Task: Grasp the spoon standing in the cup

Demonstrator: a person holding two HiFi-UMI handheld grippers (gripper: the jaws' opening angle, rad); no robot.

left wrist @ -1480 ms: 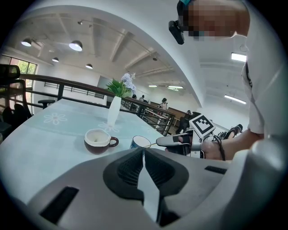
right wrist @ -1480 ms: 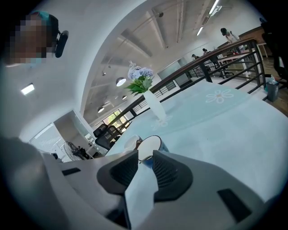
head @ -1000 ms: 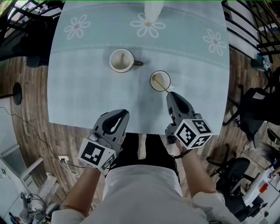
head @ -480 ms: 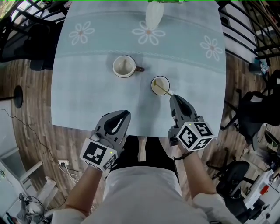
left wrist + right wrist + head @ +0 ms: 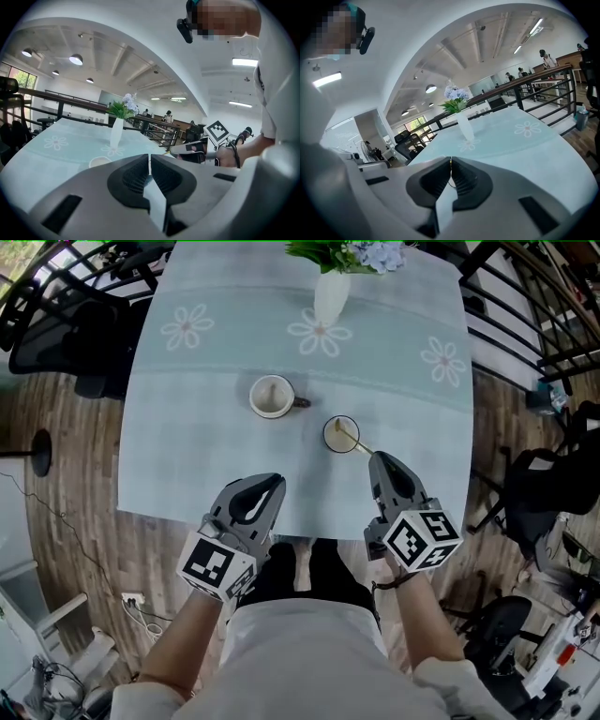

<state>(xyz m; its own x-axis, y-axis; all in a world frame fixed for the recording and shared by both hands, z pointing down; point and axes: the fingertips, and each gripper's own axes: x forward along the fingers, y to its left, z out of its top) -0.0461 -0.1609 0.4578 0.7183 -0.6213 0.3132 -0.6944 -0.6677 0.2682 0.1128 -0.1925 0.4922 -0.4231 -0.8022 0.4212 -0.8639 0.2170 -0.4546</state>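
A small white cup (image 5: 341,435) stands on the pale blue tablecloth (image 5: 206,437), with a gold spoon (image 5: 349,440) leaning out of it toward me. My right gripper (image 5: 373,457) is shut on the spoon's handle end just right of the cup. In the right gripper view a thin gold sliver of the spoon (image 5: 450,163) shows between the closed pads. My left gripper (image 5: 267,481) hovers over the table's near edge, shut and holding nothing; its jaws (image 5: 149,165) meet with nothing between them.
A white mug (image 5: 272,397) with a dark handle stands to the left of the cup. A white vase (image 5: 330,296) with flowers stands at the far edge. Black chairs and railings (image 5: 534,324) flank the table over a wooden floor.
The head view has tilted, so the table sits lower in the picture and the vase's flowers show. The right gripper stays at the spoon handle. The left gripper has hardly moved.
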